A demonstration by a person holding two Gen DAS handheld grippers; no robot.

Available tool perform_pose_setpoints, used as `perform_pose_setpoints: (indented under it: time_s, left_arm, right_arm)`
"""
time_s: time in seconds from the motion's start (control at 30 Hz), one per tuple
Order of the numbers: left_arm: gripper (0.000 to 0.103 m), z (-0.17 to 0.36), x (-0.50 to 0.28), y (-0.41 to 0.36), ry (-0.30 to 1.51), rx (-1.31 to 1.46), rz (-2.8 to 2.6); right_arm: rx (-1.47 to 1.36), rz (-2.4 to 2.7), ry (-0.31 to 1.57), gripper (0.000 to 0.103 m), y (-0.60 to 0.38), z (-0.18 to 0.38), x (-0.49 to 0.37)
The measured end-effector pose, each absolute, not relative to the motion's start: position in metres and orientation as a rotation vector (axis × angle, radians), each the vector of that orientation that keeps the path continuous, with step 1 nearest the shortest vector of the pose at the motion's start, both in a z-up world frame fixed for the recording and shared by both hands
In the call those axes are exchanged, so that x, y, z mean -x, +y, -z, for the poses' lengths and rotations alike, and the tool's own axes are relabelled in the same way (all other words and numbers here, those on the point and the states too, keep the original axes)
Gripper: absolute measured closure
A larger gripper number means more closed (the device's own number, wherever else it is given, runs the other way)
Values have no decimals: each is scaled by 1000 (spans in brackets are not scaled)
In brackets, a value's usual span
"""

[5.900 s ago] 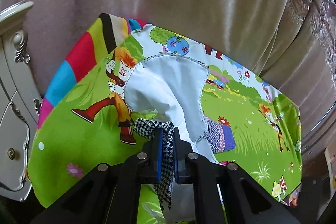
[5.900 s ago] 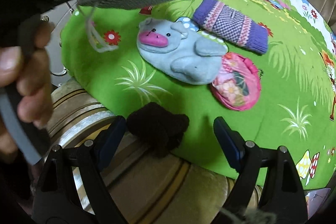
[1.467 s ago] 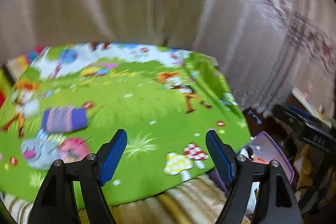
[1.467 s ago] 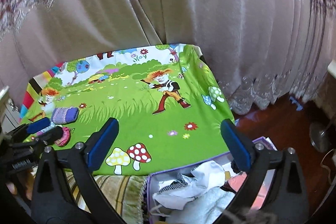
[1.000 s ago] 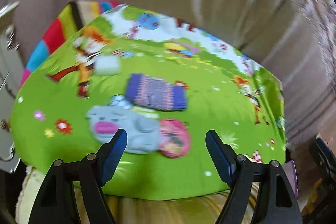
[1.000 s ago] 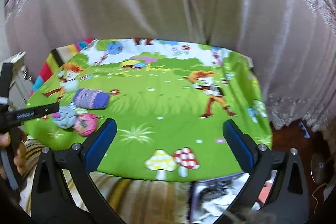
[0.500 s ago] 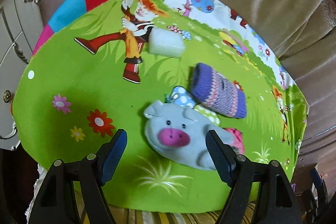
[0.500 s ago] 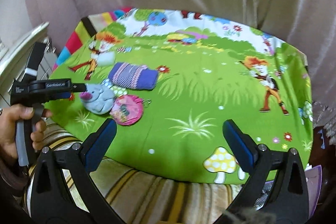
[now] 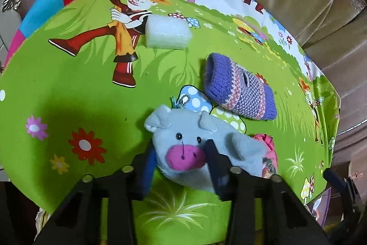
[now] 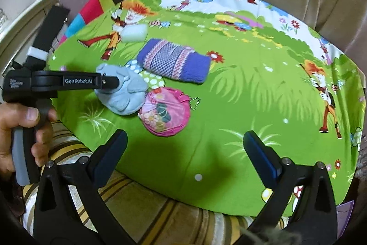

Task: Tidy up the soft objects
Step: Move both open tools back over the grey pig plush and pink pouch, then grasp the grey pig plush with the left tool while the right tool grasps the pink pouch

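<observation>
Grey plush pig puppet (image 9: 192,150) with a pink snout lies low and centre in the left wrist view, its head between the left gripper (image 9: 181,157), whose jaws have just closed onto it. Right gripper (image 10: 183,153), lower in its own view, hangs spread wide over green cartoon cloth (image 10: 229,107).

pig toy (image 9: 183,144): fuzzy fleece | sleeve (image 9: 240,93): ribbed knit wool | block (image 9: 168,32): porous foam | cloth (image 9: 68,88): smooth matt print
</observation>
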State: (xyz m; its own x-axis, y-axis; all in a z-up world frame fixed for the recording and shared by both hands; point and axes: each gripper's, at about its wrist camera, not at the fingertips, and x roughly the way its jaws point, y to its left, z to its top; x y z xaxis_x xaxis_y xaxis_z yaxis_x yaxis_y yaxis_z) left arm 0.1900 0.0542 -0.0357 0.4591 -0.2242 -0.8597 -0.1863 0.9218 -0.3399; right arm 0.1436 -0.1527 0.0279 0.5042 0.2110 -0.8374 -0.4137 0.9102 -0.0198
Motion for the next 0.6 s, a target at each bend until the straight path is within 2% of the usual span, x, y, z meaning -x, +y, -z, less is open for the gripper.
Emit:
perform_pose_setpoints:
  time_s: [0.03,0.13,0.6]
  left_arm:
    - [69,35,-189,55,1091,421,25]
    - [73,29,-184,61,1042,440,13]
    - [74,18,-165,86,931,522,-57]
  right_arm:
    - [231,-384,983,1,-151,-25,-145]
    - [246,-379,995,1,-145,-20,-150]
    - [330,-386,1069,1,-106,11,-178]
